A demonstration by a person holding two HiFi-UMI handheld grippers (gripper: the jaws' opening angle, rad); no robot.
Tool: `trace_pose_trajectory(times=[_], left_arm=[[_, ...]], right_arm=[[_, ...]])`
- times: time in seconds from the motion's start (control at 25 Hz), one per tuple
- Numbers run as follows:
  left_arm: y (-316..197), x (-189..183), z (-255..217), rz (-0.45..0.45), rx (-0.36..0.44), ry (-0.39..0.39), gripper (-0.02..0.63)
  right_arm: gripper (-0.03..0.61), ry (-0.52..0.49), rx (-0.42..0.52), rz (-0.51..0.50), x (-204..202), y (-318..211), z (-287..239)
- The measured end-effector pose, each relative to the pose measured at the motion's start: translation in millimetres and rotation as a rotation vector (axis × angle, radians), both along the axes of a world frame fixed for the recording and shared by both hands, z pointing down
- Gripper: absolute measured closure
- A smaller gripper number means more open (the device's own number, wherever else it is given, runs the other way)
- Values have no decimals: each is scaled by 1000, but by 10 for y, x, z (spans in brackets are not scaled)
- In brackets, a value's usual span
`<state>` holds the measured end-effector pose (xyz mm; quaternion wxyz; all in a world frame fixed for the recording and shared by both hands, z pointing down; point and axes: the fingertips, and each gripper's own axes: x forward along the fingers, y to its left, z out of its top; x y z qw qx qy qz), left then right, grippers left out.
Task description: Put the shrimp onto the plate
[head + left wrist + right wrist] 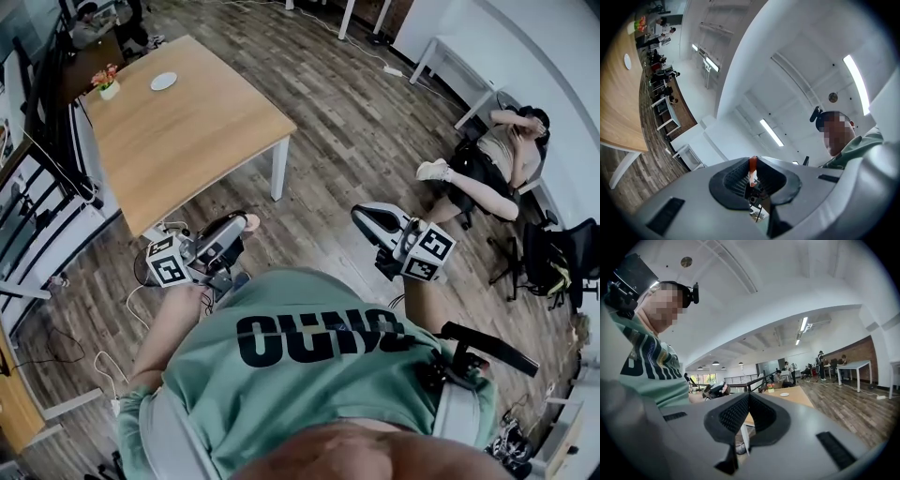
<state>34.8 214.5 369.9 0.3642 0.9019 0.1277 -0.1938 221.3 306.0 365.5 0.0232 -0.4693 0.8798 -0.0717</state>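
Observation:
My left gripper (242, 225) is held in front of my chest, away from the table, and points up and to the right. In the left gripper view its jaws (753, 158) are shut on a small orange-red shrimp (753, 165), whose pinkish end shows at the gripper's tip (251, 222). The right gripper (362, 215) is raised on the other side, its jaws (749, 395) shut with nothing between them. A white plate (163, 82) lies on the far part of the wooden table (197, 131); the plate (784, 394) shows small in the right gripper view.
A small pot of flowers (109, 84) stands at the table's far left corner. A person (492, 164) sits slumped at the right by a white desk (459, 66). Black railings (37, 187) run along the left, and cables lie on the wood floor.

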Motion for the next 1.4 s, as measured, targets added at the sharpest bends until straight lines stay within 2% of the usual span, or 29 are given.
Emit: trace_pose_trajectory(times=[0.12, 0.32, 0.68, 0.92, 1.08, 1.4], left_arm=[[-537, -164, -17, 3, -5, 23, 566], [-1388, -472, -161, -11, 34, 70, 566], [-2443, -1038, -45, -86, -17, 86, 566], [-2808, -1338, 97, -208, -44, 81, 566], [-3012, -1406, 142, -299, -47, 56, 566], [-3509, -1089, 5, -562, 4, 24, 566]], right_arm=[[571, 20, 13, 26, -145, -436, -92], [571, 62, 31, 35, -391, -1193, -264], [571, 97, -26, -87, -1060, -2455, -274], [571, 90, -40, -193, -1197, -3067, -206], [571, 72, -43, -306, -1287, -3486, -124], [571, 50, 1, -554, -890, -4502, -128]])
